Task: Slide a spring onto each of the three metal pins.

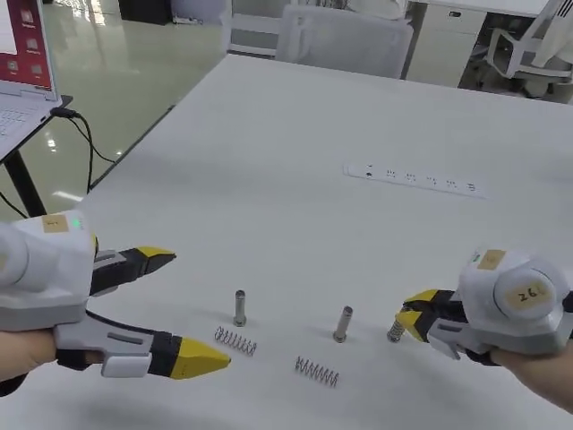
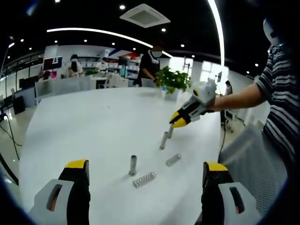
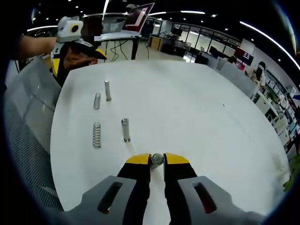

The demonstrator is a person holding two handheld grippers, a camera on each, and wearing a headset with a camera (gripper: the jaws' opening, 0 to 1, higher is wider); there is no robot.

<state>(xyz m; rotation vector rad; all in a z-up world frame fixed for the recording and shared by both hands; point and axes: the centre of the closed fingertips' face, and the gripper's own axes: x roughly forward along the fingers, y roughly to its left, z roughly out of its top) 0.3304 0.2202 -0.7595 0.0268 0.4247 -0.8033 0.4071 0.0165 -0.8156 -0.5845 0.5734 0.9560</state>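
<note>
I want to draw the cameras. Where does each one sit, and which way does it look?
Head view: on the person's head, looking forward and down at the table; left gripper, right gripper and a hand show.
Left gripper view: on the left gripper, looking along its open jaws toward the right gripper; a striped sleeve shows.
Right gripper view: on the right gripper, looking past jaws closed on the third pin toward the left gripper.
Shared: both gripper views see the middle pin and the spring beside it.

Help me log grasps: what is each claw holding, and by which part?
Right claw pinches the spring-wrapped pin near its top; left claw is open, holding nothing.
</note>
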